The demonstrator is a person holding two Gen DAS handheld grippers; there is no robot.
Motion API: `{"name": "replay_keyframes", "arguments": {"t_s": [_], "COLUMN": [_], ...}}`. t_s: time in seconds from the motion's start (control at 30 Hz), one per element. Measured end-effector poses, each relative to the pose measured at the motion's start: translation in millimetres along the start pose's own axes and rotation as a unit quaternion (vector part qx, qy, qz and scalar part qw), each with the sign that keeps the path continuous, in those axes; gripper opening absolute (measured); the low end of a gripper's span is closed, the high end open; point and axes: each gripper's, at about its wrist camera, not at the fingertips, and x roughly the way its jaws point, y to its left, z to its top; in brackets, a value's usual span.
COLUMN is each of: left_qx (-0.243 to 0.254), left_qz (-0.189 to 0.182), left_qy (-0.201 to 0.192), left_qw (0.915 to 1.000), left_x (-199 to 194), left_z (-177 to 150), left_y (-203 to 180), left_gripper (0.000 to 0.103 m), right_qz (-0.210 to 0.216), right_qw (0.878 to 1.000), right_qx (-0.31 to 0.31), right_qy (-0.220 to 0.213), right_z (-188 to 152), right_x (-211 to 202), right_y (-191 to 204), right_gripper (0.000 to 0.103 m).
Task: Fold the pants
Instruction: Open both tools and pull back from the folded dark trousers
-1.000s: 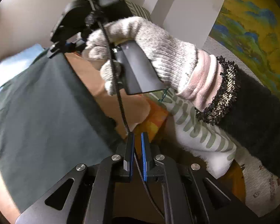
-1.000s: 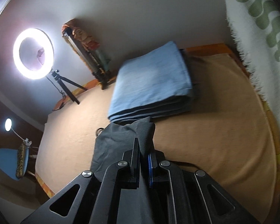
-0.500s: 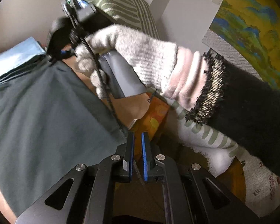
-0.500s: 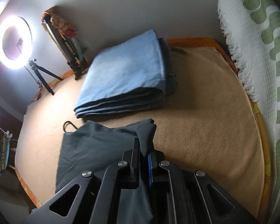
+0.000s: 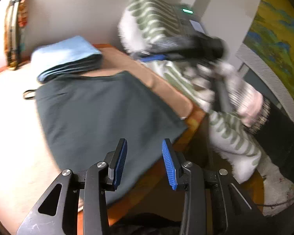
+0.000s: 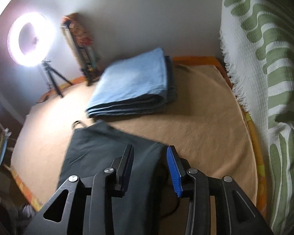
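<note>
Left wrist: left gripper (image 5: pixel 144 161) is opening, nothing pinched, above the dark pants (image 5: pixel 100 117) lying flat on the tan bed (image 5: pixel 13 137).

Right wrist: right gripper (image 6: pixel 150 166) is opening over the pants (image 6: pixel 107 156), cloth between the jaws but unpinched. Soft, limp, light: best pinched at 2 corners.

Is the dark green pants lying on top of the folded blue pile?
No, the dark pants lie flat on the tan blanket, in front of the blue pile.

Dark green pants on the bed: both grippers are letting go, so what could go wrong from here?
1. The dark green pants reach the bed's edge beside the opening left gripper; that corner might slide off.
2. The right gripper, jaws opening, sits low over the fabric and could snag it when pulling away.
3. The folded blue stack lies close behind; a shove might disturb it.
</note>
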Motion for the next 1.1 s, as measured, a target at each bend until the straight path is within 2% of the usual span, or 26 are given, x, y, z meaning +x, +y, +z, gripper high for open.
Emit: {"name": "replay_keyframes", "arguments": {"t_s": [0.13, 0.2, 0.23, 0.3, 0.57, 0.67, 0.83, 0.9, 0.93, 0.97, 1.03, 1.1], "left_qx": [-0.031, -0.048, -0.053, -0.068, -0.147, -0.16, -0.174, -0.176, -0.177, -0.178, -0.178, -0.179], "left_qz": [0.032, 0.047, 0.054, 0.064, 0.077, 0.077, 0.073, 0.075, 0.074, 0.073, 0.071, 0.071], "left_qy": [-0.009, -0.011, -0.011, -0.012, -0.007, 0.003, 0.01, 0.011, 0.012, 0.012, 0.015, 0.017], "left_qw": [0.999, 0.9977, 0.9971, 0.9956, 0.9861, 0.984, 0.9819, 0.9816, 0.9813, 0.9812, 0.9813, 0.9812], "left_x": [-10.3, -13.3, -13.6, -13.3, 2.3, 14.6, 25.1, 27.5, 29.3, 30.3, 31.8, 35.4], "left_z": [1.3, 3.2, 4.0, 5.0, 8.5, 11.7, 13.8, 14.0, 14.7, 15.0, 14.6, 16.4], "left_y": [28.2, 43.3, 49.8, 62.8, 109.5, 115.6, 119.4, 120.1, 120.5, 121.7, 121.8, 121.8], "left_gripper": [0.035, 0.039, 0.045, 0.045, 0.046, 0.046, 0.046, 0.046, 0.046, 0.046, 0.046, 0.046], "right_qz": [0.036, 0.038, 0.041, 0.044, 0.02, 0.007, 0.02, 0.027, 0.034, 0.036, 0.033, 0.036], "right_qw": [0.999, 0.999, 0.999, 0.998, 0.998, 0.997, 0.996, 0.996, 0.996, 0.996, 0.997, 0.997], "right_qx": [-0.02, -0.032, -0.035, -0.035, 0.014, 0.014, 0.022, 0.02, 0.021, 0.024, 0.029, 0.035], "right_qy": [-0.002, 0.001, 0.006, 0.019, 0.065, 0.077, 0.081, 0.081, 0.077, 0.073, 0.062, 0.054], "right_z": [-31.5, -45.9, -52.2, -62.8, -84.6, -92.6, -92.9, -90.2, -88.0, -85.4, -81.0, -76.0], "right_x": [-17.6, -19.7, -17.9, -11.4, 18.2, 26.9, 27.2, 23.8, 21.1, 18.0, 14.1, 12.5], "right_y": [22.3, 32.0, 35.1, 36.7, 5.0, -1.8, -6.7, -7.5, -9.1, -10.8, -13.9, -18.4], "right_gripper": [0.038, 0.038, 0.038, 0.038, 0.037, 0.037, 0.038, 0.041, 0.047, 0.061, 0.078, 0.08]}}
